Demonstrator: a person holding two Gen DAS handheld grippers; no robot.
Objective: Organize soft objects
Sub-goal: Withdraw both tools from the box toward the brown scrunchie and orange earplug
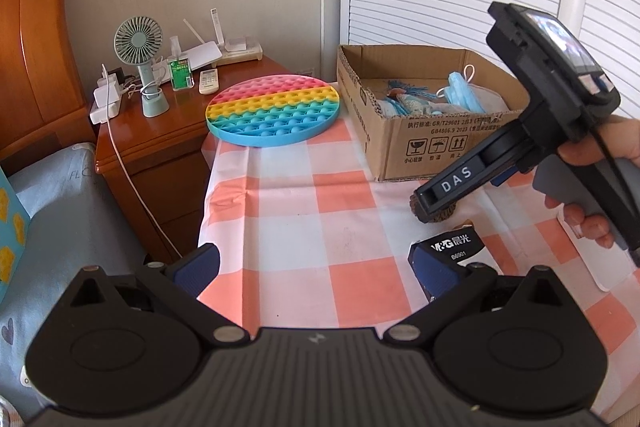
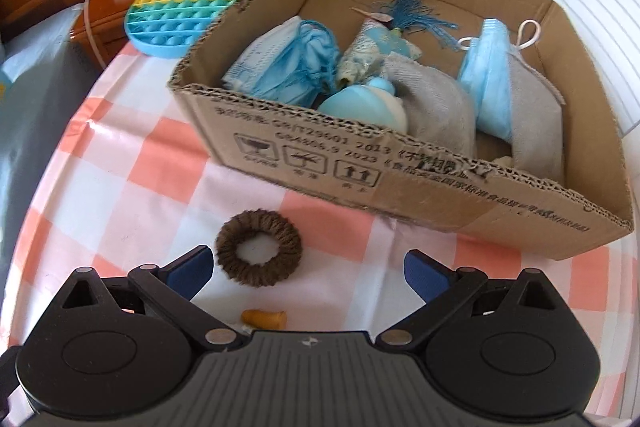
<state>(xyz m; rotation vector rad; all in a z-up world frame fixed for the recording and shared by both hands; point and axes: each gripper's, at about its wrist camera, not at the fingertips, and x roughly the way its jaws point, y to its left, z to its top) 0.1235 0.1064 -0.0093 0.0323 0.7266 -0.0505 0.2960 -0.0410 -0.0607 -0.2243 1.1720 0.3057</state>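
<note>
One brown knitted ring (image 2: 259, 247) is lying flat on the checked tablecloth (image 2: 132, 183), just in front of the cardboard box (image 2: 420, 187) and close to the right gripper's (image 2: 308, 267) left fingertip. One small orange piece (image 2: 265, 318) is sitting on the cloth nearer the gripper body.

Inside the box soft things are piling up: two clumps of blue face masks, one on the left (image 2: 288, 59) and one on the right (image 2: 490, 75), one gray cloth (image 2: 440, 99) slumping between them, one pale blue rounded toy (image 2: 364, 105) against the front wall, and one patterned pouch with a blue tassel (image 2: 400, 15) toward the back.

The box front is showing three handling pictograms, "2013" and "2023" among Chinese print. One round rainbow pop-it mat (image 1: 273, 111) is resting at the far end of the table beside the box.

Near the left gripper (image 1: 316, 267) a black-and-white package (image 1: 460, 247) is reading "M&G" and "B6901". The right gripper, seen from the left wrist, is carrying the letters "DAS" on its finger (image 1: 456, 183).

Both grippers are standing wide open, holding nothing. The right one is hovering over the ring; the left one is hanging over bare cloth, its right finger close by the package.

On the wooden nightstand (image 1: 160, 131) one green desk fan (image 1: 140, 59) is standing among chargers, a remote and a router.
</note>
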